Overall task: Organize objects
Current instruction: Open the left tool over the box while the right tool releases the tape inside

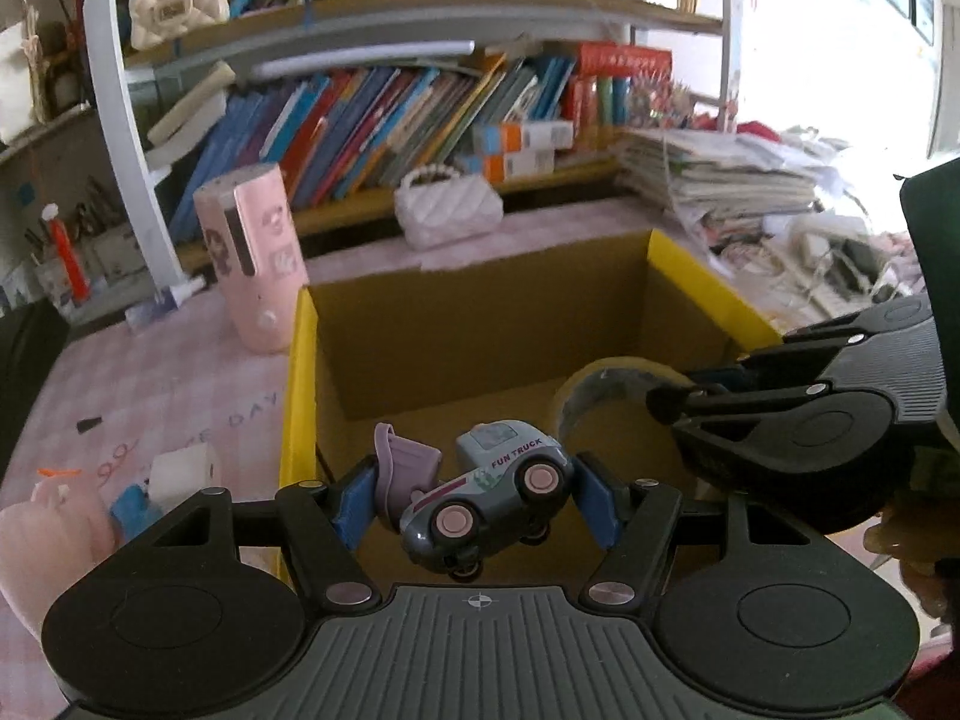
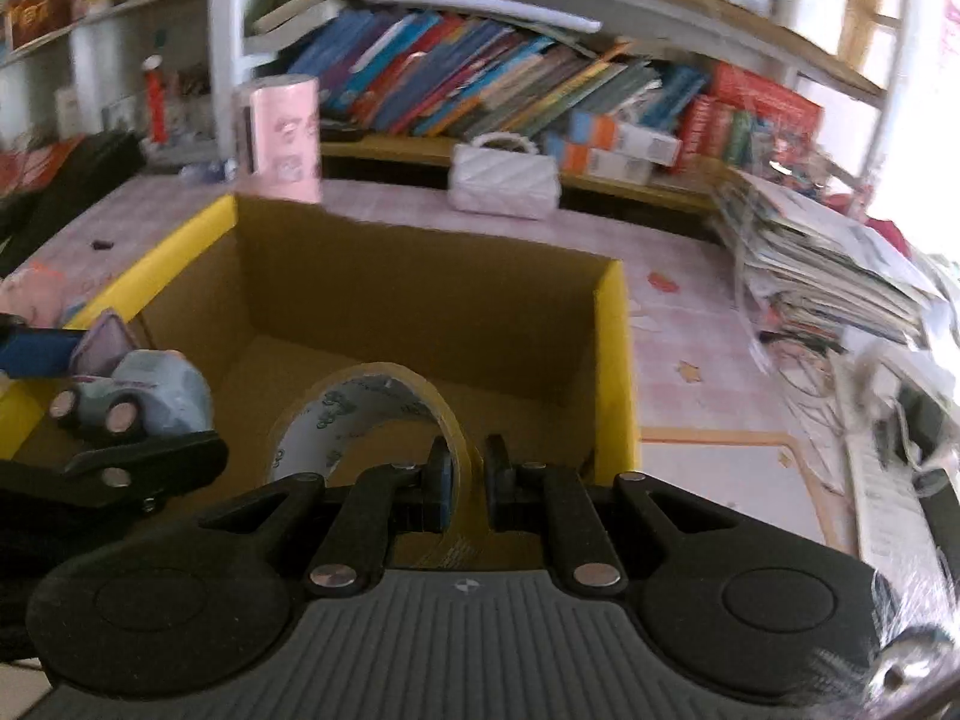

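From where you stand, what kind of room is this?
Probably a child's study corner at home: shelves crammed with colourful books, a pink checked desk with a small white handbag, and a toy truck over a cardboard box.

In front of you is a counter [image 1: 150, 384] covered in a pale pink checked cloth. An open cardboard box [image 1: 480, 324] with yellow-edged flaps sits on it, in the middle. Just left of the box's far corner stands an upright pink cylinder [image 1: 255, 258]. Beyond the box, a white quilted handbag [image 1: 447, 207] rests near the far edge. To the right, a tall, untidy stack of papers [image 1: 738, 180] lies on the counter. At the near left you have a pink candle [image 1: 42, 534] and a small white block [image 1: 180, 471].
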{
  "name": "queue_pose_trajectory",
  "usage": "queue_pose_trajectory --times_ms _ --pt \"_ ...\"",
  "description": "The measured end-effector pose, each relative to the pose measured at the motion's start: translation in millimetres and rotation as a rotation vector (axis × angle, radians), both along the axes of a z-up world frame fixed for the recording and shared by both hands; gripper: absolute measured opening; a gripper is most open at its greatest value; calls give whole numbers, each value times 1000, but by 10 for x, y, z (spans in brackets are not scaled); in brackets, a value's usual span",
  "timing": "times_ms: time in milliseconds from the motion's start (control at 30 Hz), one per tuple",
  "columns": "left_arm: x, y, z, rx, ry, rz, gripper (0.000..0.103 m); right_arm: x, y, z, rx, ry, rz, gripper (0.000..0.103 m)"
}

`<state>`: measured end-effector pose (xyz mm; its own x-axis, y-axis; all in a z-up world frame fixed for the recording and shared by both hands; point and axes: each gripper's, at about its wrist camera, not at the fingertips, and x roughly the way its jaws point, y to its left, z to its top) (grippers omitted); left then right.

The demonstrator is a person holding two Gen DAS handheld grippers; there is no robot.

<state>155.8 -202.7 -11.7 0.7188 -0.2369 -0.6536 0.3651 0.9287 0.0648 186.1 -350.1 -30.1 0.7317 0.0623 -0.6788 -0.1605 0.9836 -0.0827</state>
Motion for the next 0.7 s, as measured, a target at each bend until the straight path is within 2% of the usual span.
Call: queue_pose_trajectory --times_ms 100,233,500,700 --pt "40 -24 -62 26 28 9 67 40 39 -61 -31 25 45 11" --pt "82 -25 -101 18 53 29 67 80 43 -90 -29 53 78 11" --pt "27 -44 -97 34 45 65 68 66 51 -89 -38 86 86 11" --pt "-85 4 5 26 -9 95 71 24 60 -46 -14 100 62 18"
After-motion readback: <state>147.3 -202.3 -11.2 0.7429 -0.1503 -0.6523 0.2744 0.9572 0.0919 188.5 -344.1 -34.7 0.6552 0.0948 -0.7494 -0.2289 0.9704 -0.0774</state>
